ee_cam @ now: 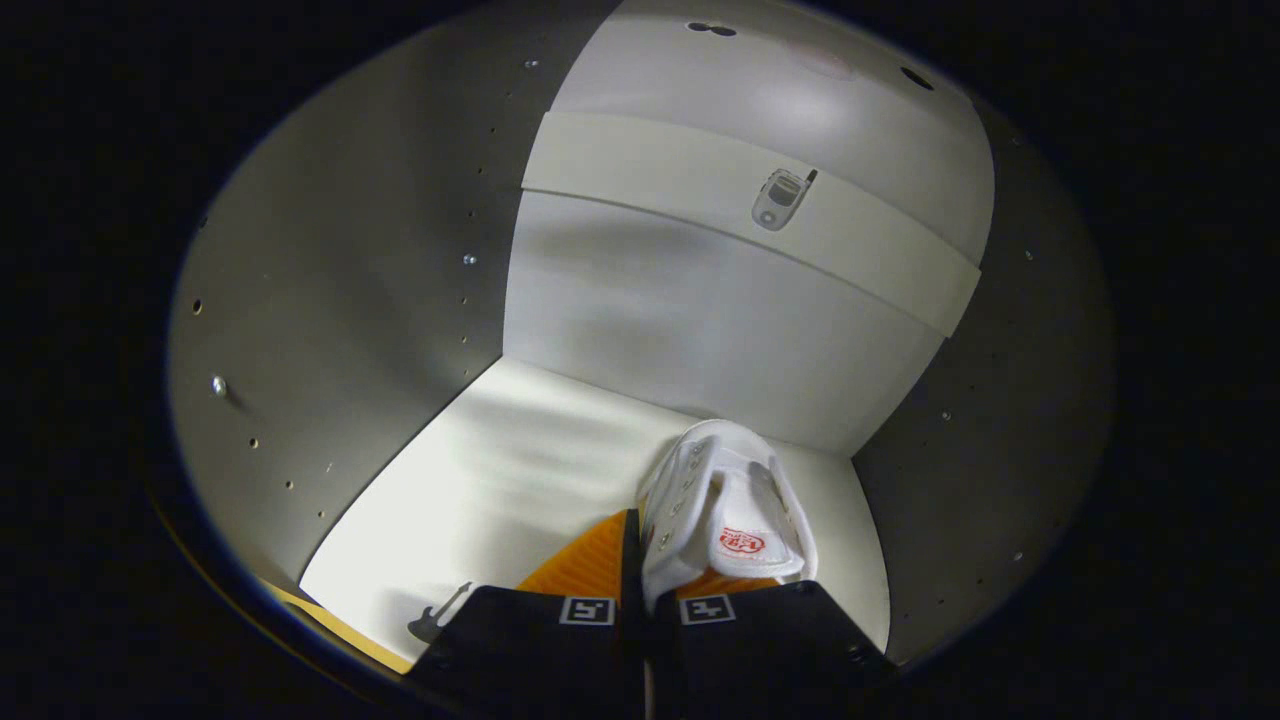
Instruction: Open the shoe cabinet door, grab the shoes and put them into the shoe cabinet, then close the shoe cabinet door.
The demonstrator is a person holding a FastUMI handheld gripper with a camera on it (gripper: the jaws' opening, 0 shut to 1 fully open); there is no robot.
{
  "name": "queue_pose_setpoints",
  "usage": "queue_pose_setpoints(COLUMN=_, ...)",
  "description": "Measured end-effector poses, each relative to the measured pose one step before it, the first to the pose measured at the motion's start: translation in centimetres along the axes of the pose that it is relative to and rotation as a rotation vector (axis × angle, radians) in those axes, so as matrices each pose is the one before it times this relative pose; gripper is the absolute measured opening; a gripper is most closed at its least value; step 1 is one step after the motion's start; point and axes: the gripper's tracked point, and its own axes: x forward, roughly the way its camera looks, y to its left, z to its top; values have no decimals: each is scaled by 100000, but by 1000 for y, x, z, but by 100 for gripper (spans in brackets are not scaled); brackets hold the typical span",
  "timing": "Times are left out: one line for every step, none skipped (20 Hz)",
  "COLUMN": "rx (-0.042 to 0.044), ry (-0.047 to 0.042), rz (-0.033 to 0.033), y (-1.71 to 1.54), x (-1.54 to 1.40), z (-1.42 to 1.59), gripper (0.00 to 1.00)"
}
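Gripper (645, 575) reaching into the shoe cabinet (330, 330), fingers drawn narrow and pinching the side wall of a white shoe (725, 500). The shoe is pointing toward 12 o'clock, its toe nearing the back panel (700, 320) and its sole hanging close over the shelf floor (500, 470); contact cannot be told.

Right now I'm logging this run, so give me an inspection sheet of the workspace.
Surface: pale cabinet shelf, bare left of the shoe.
Job's things: white shoe inside the shoe cabinet, toe toward the back panel.
Clutter: nothing seen.
Grippers: gripper jaws closed on the shoe's side wall.
Cables: nothing seen.
Surroundings: upper shelf edge with a small metal fitting; peg holes in side walls.
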Motion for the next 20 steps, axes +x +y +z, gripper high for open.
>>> queue_pose_setpoints(rx=1121, ry=1039, rz=1349, y=351, x=-247, z=-366, gripper=18)
queue_pose_setpoints(rx=2178, ry=-710, rz=1948, y=579, x=-64, z=63, gripper=27)
queue_pose_setpoints(rx=2027, ry=-1425, rz=598, y=220, x=-251, z=113, gripper=42)
queue_pose_setpoints(rx=1511, ry=-1591, rz=550, y=-124, x=-809, z=440, gripper=58)
queue_pose_setpoints(rx=1177, ry=246, rz=325, y=25, x=-653, z=-20, gripper=68)
queue_pose_setpoints(rx=944, ry=1118, rz=449, y=277, x=-496, z=-207, gripper=74)
queue_pose_setpoints(rx=822, ry=847, rz=-192, y=-87, x=-758, z=-138, gripper=83)
queue_pose_setpoints(rx=815, ry=-519, rz=-178, y=44, x=-598, z=149, gripper=84)
queue_pose_setpoints(rx=1218, ry=-909, rz=59, y=6, x=-748, z=186, gripper=89)
queue_pose_setpoints(rx=1192, ry=-582, rz=-43, y=-134, x=-613, z=156, gripper=91)
queue_pose_setpoints(rx=1286, ry=111, rz=-102, y=-176, x=-716, z=-93, gripper=93)
queue_pose_setpoints(rx=1176, ry=-10, rz=-359, y=-212, x=-684, z=168, gripper=95)
queue_pose_setpoints(rx=1190, ry=-733, rz=-557, y=-326, x=-677, z=222, gripper=96)
queue_pose_setpoints(rx=1395, ry=-556, rz=-429, y=-315, x=-604, z=104, gripper=97)
queue_pose_setpoints(rx=1546, ry=-949, rz=-543, y=-361, x=-746, z=252, gripper=98)
queue_pose_setpoints(rx=1754, ry=-940, rz=-399, y=-299, x=-619, z=186, gripper=98)
queue_pose_setpoints(rx=1805, ry=-1402, rz=-88, y=-221, x=-867, z=365, gripper=98)
queue_pose_setpoints(rx=1272, ry=-2680, rz=-461, y=-337, x=-965, z=618, gripper=98)
queue_pose_setpoints(rx=479, ry=-2730, rz=-698, y=-331, x=-1052, z=641, gripper=98)
queue_pose_setpoints(rx=500, ry=-2729, rz=-793, y=-323, x=-1009, z=536, gripper=98)
